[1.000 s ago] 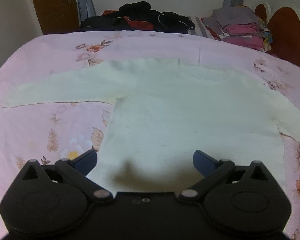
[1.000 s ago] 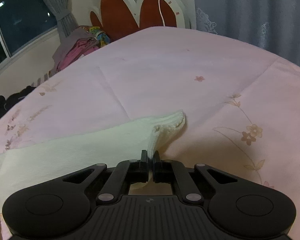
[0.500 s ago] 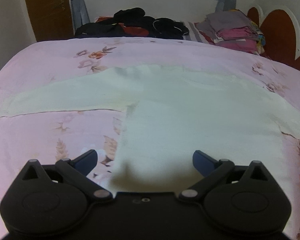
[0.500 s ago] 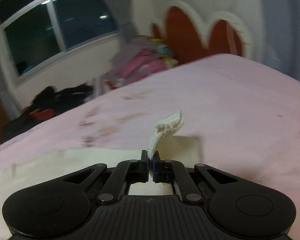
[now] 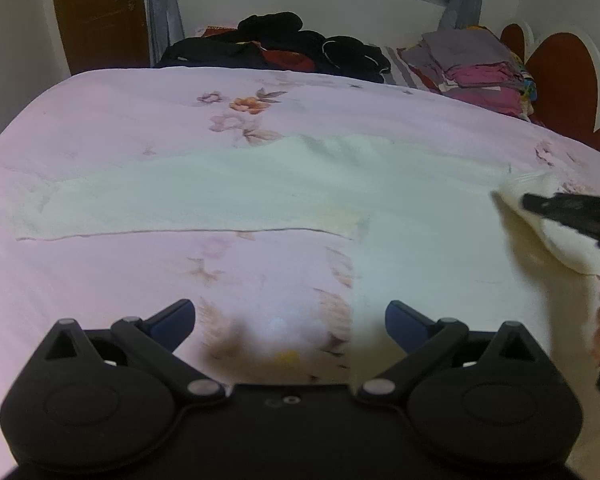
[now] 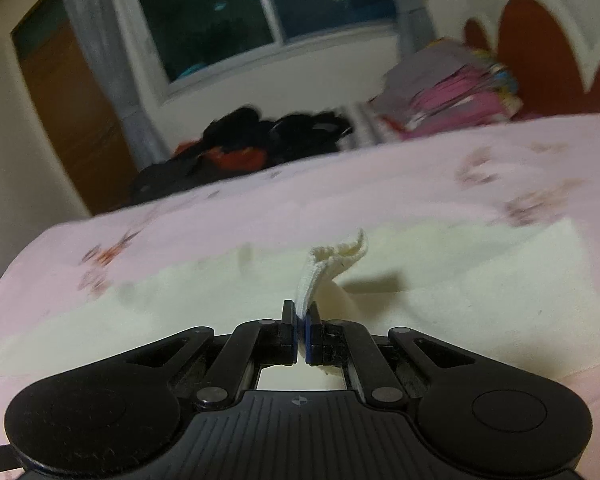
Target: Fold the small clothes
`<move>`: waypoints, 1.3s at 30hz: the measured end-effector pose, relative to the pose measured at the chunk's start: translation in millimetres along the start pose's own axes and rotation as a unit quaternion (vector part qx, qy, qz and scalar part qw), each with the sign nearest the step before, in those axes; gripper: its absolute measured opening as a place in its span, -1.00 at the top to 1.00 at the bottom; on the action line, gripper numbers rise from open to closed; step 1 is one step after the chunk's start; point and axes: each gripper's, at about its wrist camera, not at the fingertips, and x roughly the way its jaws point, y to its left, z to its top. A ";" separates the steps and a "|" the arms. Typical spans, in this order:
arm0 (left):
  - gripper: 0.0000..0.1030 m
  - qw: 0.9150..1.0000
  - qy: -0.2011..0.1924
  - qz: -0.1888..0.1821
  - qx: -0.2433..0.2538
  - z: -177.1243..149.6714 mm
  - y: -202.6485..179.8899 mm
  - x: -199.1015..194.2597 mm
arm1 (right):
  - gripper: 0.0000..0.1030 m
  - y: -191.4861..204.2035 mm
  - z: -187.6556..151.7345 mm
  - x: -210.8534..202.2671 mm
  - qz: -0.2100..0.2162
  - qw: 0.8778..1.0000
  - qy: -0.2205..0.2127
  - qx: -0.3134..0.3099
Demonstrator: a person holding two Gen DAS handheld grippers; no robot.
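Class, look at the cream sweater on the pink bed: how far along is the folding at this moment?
Done: the cream sweater lies spread flat on the bedspread. In hand: the right gripper is shut on the right sleeve's cuff, holding it over the body. Left: the other sleeve lies stretched out unfolded, the left gripper is open and empty, and the body is unfolded.

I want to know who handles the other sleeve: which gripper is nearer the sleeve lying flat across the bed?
Left. The left gripper hangs open just short of the flat sleeve. The right gripper, shut on the opposite sleeve's cuff, is over the sweater's far side.
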 end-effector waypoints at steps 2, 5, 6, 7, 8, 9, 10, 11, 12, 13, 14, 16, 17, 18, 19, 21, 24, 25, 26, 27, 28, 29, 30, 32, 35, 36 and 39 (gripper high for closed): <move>-0.98 1.000 0.001 -0.003 0.001 2.5 8.5 4.2 | 0.95 17.8 -8.2 14.3 0.003 1.000 0.015 -0.004; -0.98 1.000 0.007 -0.017 0.002 7.7 15.4 12.4 | 0.94 34.9 -18.8 25.3 -0.009 0.999 0.030 -0.008; -0.98 1.000 0.009 -0.026 0.003 9.4 16.3 15.3 | 0.90 39.4 -20.3 27.1 -0.015 0.999 0.033 -0.011; -0.98 0.999 0.008 -0.034 0.004 11.3 15.6 17.2 | 0.54 40.1 -23.5 23.3 -0.016 0.999 0.032 -0.009; -0.98 0.999 0.006 -0.042 0.008 13.1 13.4 18.7 | 0.17 40.6 -23.7 19.2 -0.013 1.000 0.027 -0.004; -0.98 0.999 0.003 -0.051 0.013 14.5 10.6 20.4 | -0.71 39.2 -24.1 11.6 -0.018 1.000 0.013 -0.001; -0.98 0.998 0.000 -0.059 0.019 16.4 7.1 22.8 | -0.97 38.1 -23.8 1.3 -0.028 1.000 -0.010 -0.005; -0.98 0.997 -0.002 -0.070 0.026 18.3 0.4 25.5 | -0.97 35.5 -22.6 -13.3 -0.036 0.999 -0.031 -0.014; -0.98 0.996 -0.003 -0.083 0.034 20.1 -7.7 29.1 | -0.97 32.8 -20.4 -20.8 -0.042 0.998 -0.034 -0.020; -0.95 0.995 -0.003 -0.092 0.039 21.5 -14.8 32.9 | -0.97 27.6 -19.1 -28.5 -0.048 0.998 -0.038 -0.022; -0.95 0.994 0.000 -0.105 0.045 23.6 -25.2 38.0 | -0.97 20.7 -18.6 -36.5 -0.060 0.997 -0.043 -0.024; -0.84 0.991 0.003 -0.124 0.053 26.5 -43.7 48.1 | -0.97 3.1 -17.8 -49.7 -0.094 0.994 -0.047 -0.038; -0.75 0.990 0.006 -0.129 0.056 27.7 -52.3 54.1 | -0.97 -5.7 -19.0 -54.6 -0.107 0.992 -0.047 -0.043; -0.56 0.989 0.014 -0.138 0.059 29.1 -61.6 61.5 | -0.97 -17.6 -20.5 -59.0 -0.122 0.990 -0.045 -0.047; -0.39 0.987 0.028 -0.148 0.059 31.8 -73.5 71.5 | -0.97 -28.8 -22.3 -62.0 -0.136 0.988 -0.043 -0.050; -0.25 0.984 0.046 -0.164 0.048 35.7 -87.5 88.6 | -0.97 -53.8 -27.1 -66.9 -0.156 0.986 -0.038 -0.049; -0.22 0.985 0.057 -0.160 0.032 40.6 -107.1 113.5 | -0.97 -92.8 -33.1 -71.1 -0.172 0.985 -0.027 -0.019; -0.22 0.986 0.055 -0.157 0.029 41.0 -113.3 118.0 | -0.97 -103.0 -34.7 -72.0 -0.174 0.984 -0.024 -0.012; -0.22 0.987 0.051 -0.152 0.027 42.2 -119.1 122.4 | -0.97 -110.3 -36.6 -72.6 -0.176 0.984 -0.023 -0.009; -0.21 0.987 0.047 -0.148 0.027 43.2 -124.6 124.8 | -0.97 -117.9 -38.4 -73.1 -0.180 0.983 -0.022 -0.011; -0.17 0.988 0.042 -0.147 0.025 43.8 -128.6 126.2 | -0.97 -123.1 -39.3 -72.6 -0.184 0.983 -0.021 -0.015; -0.13 0.988 0.040 -0.148 0.021 44.1 -131.5 127.6 | -0.97 -127.9 -38.8 -73.1 -0.188 0.982 -0.020 -0.017; -0.04 0.988 0.040 -0.145 0.016 43.9 -133.8 129.2 | -0.97 -133.6 -40.2 -73.9 -0.190 0.982 -0.018 -0.018; 0.16 0.989 0.035 -0.142 0.002 44.1 -136.5 129.6 | -0.97 -145.1 -41.8 -73.7 -0.187 0.982 -0.015 -0.013; 0.46 0.988 0.034 -0.146 -0.022 44.0 -137.4 128.9 | -0.97 -156.1 -44.5 -77.4 -0.181 0.983 -0.012 0.000; 0.61 0.989 0.033 -0.145 -0.025 44.1 -137.8 128.7 | -0.97 -158.6 -45.4 -78.0 -0.179 0.984 -0.011 0.003; 0.79 0.988 0.025 -0.150 -0.034 43.9 -140.1 126.0 | -0.97 -161.3 -46.3 -78.5 -0.175 0.985 -0.009 0.001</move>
